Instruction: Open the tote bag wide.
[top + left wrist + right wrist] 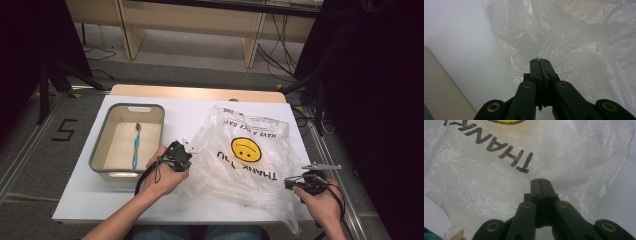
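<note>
Meanwhile, at a white table (90,200), a person works a thin plastic bag (250,165) printed with a smiley and "THANK YOU", which lies crumpled across the table's right half. The left gripper (183,156) sits at the bag's left edge; in the left gripper view its jaws are pressed together with a sliver of film apparently pinched at the tips (538,60). The right gripper (292,184) rests at the bag's lower right corner, jaws likewise closed; whether they catch any plastic cannot be told. Judged from this, the risks are a flimsy pinch slipping free, or the film tearing if the two hands pull apart too hard. A grey bin (100,155) stands just left of the bag, holding a blue toothbrush (136,145); a swinging left hand could knock it. Cables (275,60) trail across the floor beyond the table, clear of the work.
</note>
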`<action>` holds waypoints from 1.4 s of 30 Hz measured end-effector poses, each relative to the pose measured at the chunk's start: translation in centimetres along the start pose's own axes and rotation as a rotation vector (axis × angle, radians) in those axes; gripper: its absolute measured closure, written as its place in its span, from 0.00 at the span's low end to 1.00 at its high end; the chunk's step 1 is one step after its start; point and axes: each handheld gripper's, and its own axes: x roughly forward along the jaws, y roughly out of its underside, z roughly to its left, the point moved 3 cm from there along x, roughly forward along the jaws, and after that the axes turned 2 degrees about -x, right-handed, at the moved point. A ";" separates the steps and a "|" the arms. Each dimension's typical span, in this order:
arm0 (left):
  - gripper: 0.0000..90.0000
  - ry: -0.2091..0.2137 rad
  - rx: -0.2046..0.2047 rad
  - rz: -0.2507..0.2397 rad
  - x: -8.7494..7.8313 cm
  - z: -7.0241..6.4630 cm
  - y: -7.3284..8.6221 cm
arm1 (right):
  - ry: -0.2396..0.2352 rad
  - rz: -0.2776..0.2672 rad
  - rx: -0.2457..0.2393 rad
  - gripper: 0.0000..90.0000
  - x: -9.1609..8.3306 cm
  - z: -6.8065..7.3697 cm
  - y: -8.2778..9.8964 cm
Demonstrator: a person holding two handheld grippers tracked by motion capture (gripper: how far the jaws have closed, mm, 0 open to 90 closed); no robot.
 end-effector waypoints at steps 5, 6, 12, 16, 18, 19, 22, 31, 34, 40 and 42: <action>0.99 -0.025 -0.008 -0.007 0.2 0.7 -0.8 | -0.013 -0.020 -0.003 1.00 -0.1 0.6 -0.2; 0.99 -0.030 -0.015 -0.007 0.2 0.9 -0.9 | -0.016 -0.022 -0.007 1.00 0.0 0.8 -0.3; 0.99 -0.063 -0.039 -0.011 0.8 2.0 -1.7 | -0.037 -0.031 -0.018 1.00 0.2 1.6 -0.4; 0.99 -0.087 -0.058 -0.025 1.2 2.9 -2.1 | -0.047 -0.034 -0.026 1.00 0.3 2.1 -0.6; 0.99 -0.096 -0.066 -0.023 1.4 3.3 -2.2 | -0.056 -0.037 -0.031 1.00 0.5 2.4 -0.7; 0.99 -0.106 -0.066 -0.023 1.5 3.5 -2.2 | -0.062 -0.034 -0.028 1.00 0.6 2.6 -0.7; 0.99 -0.119 -0.078 -0.031 1.9 4.1 -2.5 | -0.073 -0.043 -0.043 1.00 0.9 3.2 -1.0; 0.99 -0.132 -0.127 -0.068 2.2 5.2 -3.6 | -0.078 -0.062 -0.074 1.00 2.0 4.2 -2.1; 0.99 -0.133 -0.147 -0.081 2.1 5.2 -4.0 | -0.082 -0.067 -0.079 1.00 2.2 4.4 -2.4; 0.99 -0.160 -0.185 -0.134 2.3 5.7 -5.4 | -0.082 -0.071 -0.082 1.00 2.6 4.6 -2.7; 0.99 -0.169 -0.193 -0.139 2.3 5.8 -5.5 | -0.080 -0.068 -0.082 1.00 2.7 4.6 -2.8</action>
